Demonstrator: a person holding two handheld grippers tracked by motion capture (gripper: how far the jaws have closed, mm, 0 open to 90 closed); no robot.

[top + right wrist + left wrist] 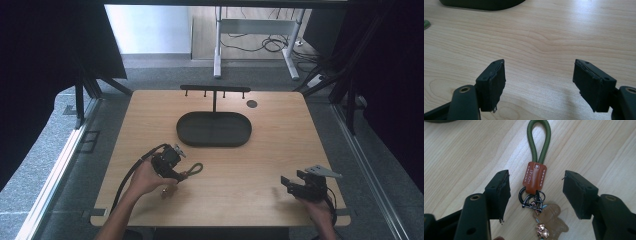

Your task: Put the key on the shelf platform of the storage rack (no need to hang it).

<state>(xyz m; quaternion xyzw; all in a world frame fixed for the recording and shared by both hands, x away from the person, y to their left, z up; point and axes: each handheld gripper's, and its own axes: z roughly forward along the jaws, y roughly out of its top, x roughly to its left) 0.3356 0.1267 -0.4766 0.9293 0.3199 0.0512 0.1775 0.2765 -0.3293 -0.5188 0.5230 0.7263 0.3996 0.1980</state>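
left gripper [535, 191]: fingers [499, 192] spread wide, nothing clamped. They straddled the keychain, one on each side, neither touching it. Reads as a pre-grasp line-up.

keychain [535, 180]: lay flat on the surface [240, 175], near the front-left, just ahead of the left gripper [172, 162]. Green cord loop [538, 140] pointed away from the gripper, toward the tray.

leather tab [534, 177]: brown, stitched, sat centred in the gap between the fingers. Stiffest, thickest part of the piece, so probably the intended pinch point.

rings [532, 199]: dark metal ring cluster plus a small shackle just below the tab; a tan charm [551, 221] trailed back toward the gripper. Loose parts; I'd expect them to dangle once lifted.

right gripper [539, 82]: fingers [492, 83] also wide apart, bare wood between them. Parked near the front-right corner [305, 186], well apart from the keychain. Looked idle, kept out of the left hand's way.

tray [214, 129]: black oval tray, centre-back of the surface, nothing in it.

rack [215, 90]: black T-bar with small pegs, standing up from the tray's far side, pegs bare. Likely where the loop was meant to hang, which would explain the loop end leading.

stage: my guess is early; grasp not yet made, keychain resting on the wood.

risk: closing on the rings instead of the tab could let it slip.
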